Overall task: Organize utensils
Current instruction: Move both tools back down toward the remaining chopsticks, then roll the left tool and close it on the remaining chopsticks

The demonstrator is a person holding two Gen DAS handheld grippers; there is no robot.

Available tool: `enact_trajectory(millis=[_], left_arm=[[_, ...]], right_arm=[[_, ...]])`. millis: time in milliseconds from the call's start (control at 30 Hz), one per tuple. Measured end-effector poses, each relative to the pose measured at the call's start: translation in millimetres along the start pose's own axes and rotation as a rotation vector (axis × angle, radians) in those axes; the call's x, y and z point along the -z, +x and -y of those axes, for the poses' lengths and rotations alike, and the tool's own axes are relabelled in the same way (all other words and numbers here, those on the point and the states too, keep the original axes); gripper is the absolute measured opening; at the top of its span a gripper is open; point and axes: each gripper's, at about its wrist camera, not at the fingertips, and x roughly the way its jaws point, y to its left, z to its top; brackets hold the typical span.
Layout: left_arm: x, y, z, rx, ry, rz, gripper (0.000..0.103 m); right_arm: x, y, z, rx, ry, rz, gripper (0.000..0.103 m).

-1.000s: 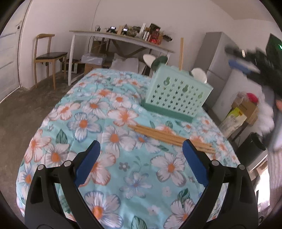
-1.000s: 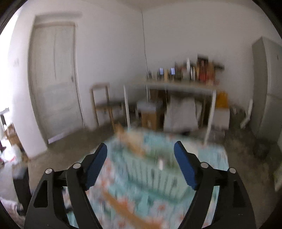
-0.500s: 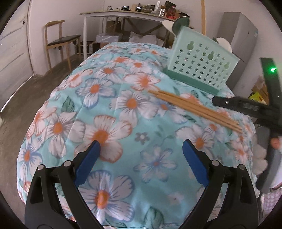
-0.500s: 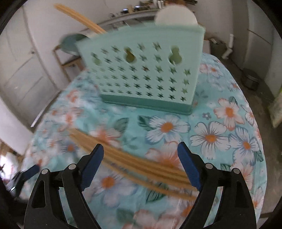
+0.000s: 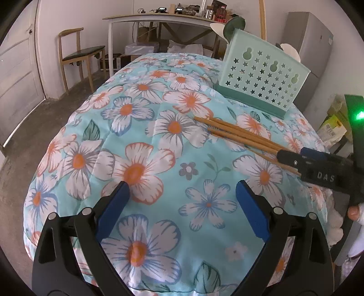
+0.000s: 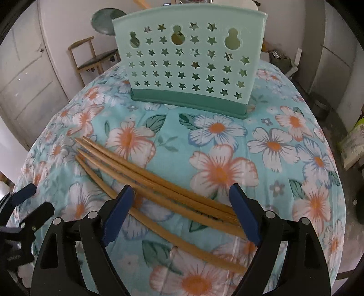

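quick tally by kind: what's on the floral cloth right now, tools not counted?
Chopsticks, loose on the cloth: 4
Mint utensil holder, upright behind them: 1
Total: 5

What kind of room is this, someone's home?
Probably a lived-in home room, doubling as dining and storage space. A table with a floral cloth holds chopsticks and a utensil holder; a wooden chair and a cluttered side table stand by the wall.
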Motion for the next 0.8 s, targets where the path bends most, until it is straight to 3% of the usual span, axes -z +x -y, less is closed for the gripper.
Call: enact_trajectory(millis=[233,333,433,500,533,667,800], left_arm=[[-2.3,-17.5,-12.3,0.081,-0.081,0.062,0.091],[-4.8,-27.3,-8.8,0.145,-0.074,0.116,0.091],[-7.1,-31.3,0.6,0.213,-0.055,0.137,0.091],[-9.1,-28.3,9.8,0.300,-0.058,0.120,0.088],[-10.1,-26.2,12.2,0.334,-0.067,0.108,0.081],[-12.6,-3.0,24.7,0.488,-0.134,-0.002,0.068],[-11.0,34.6,24.8,0.605,-0.285,-0.121,0.051]], right_arm=[[6.8,-48.5,8.3,-0.025,0.024,0.114,0.085],[18.6,-61.7,18.1,-0.005,0.030,0.132,0.096],[39.0,-68.4,24.1,0.024,0.015,0.119,0.096],[52.5,-64.7,28.7,0.027,0.020,0.089,0.096],[57.7,-63.1,32.0,0.020,0.031,0.073,0.096],[76.1,-50.5,43.0,-0.019,0.099,0.042,0.097],[82.3,-48.4,40.5,-0.018,0.094,0.096,0.097]])
